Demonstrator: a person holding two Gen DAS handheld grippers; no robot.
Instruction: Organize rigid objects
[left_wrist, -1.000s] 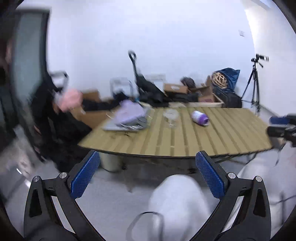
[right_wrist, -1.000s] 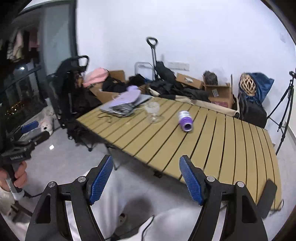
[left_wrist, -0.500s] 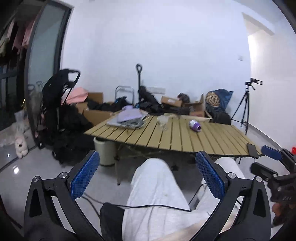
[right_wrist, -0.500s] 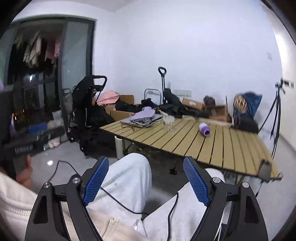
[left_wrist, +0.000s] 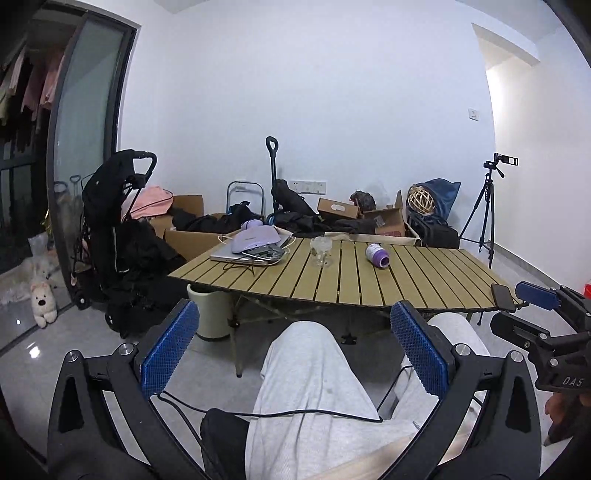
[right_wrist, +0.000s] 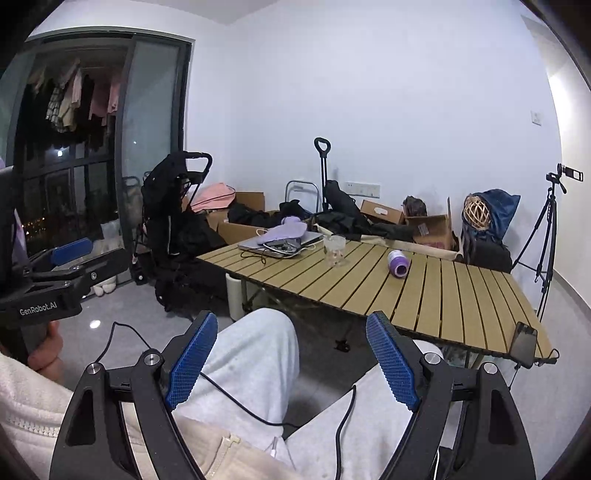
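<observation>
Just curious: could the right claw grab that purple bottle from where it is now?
Probably not yet. The right claw, open, hangs over the person's lap, while the purple bottle lies mid-table, far off; nothing blocks it.

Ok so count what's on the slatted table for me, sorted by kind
Clear glass: 1
Purple-capped bottle, lying on its side: 1
Laptop: 1
Lilac item on the laptop: 1
Phone at the table's near right corner: 1
Total: 5

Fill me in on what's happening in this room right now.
A seated person in light grey trousers holds a gripper in each hand, back from the slatted table. The left gripper and the right gripper are both open and empty. On the table, untouched: a purple bottle on its side, a clear glass standing upright, a laptop with clutter on it, and a phone at the near edge.
</observation>
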